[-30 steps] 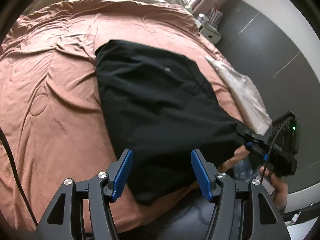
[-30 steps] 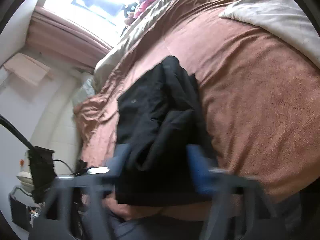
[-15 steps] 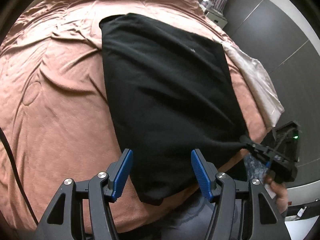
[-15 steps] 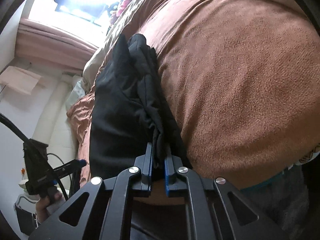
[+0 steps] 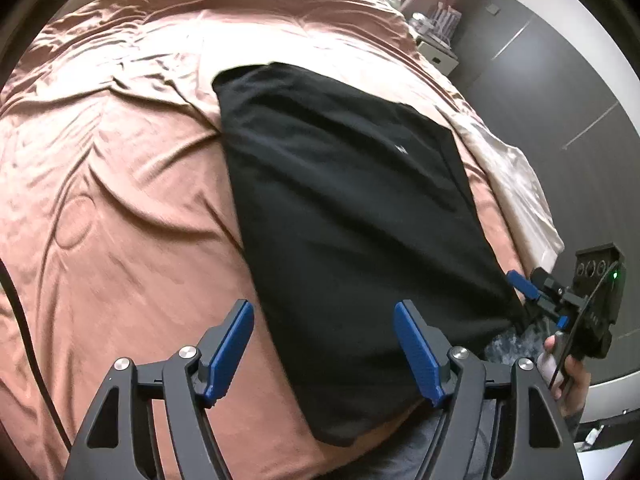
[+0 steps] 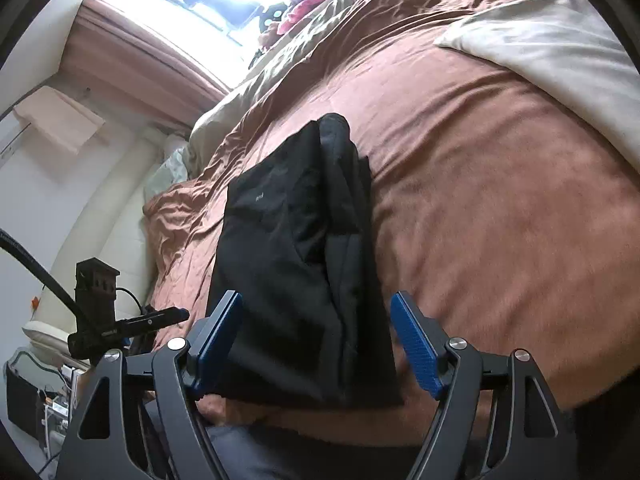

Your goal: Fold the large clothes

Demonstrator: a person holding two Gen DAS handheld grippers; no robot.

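Note:
A folded black garment (image 5: 348, 220) lies flat on the rust-brown bedspread (image 5: 112, 184), its near end at the bed's front edge. It also shows in the right wrist view (image 6: 296, 260) as a long stacked fold. My left gripper (image 5: 324, 348) is open and empty above the garment's near left corner. My right gripper (image 6: 316, 340) is open and empty above its near end. In the left wrist view the right gripper (image 5: 536, 296) sits at the garment's right corner. In the right wrist view the left gripper (image 6: 160, 316) is at the left.
A cream blanket (image 6: 556, 60) covers the bed's far right corner. A beige duvet and a pile of clothes (image 6: 304, 4) lie under the bright window. A white nightstand (image 5: 436, 52) stands by the dark wall. Boxes and cables (image 6: 40, 396) sit on the floor at left.
My right gripper was shut on the garment's near edge half a second ago and has opened, letting it go. The garment now lies flat. My left gripper stayed open.

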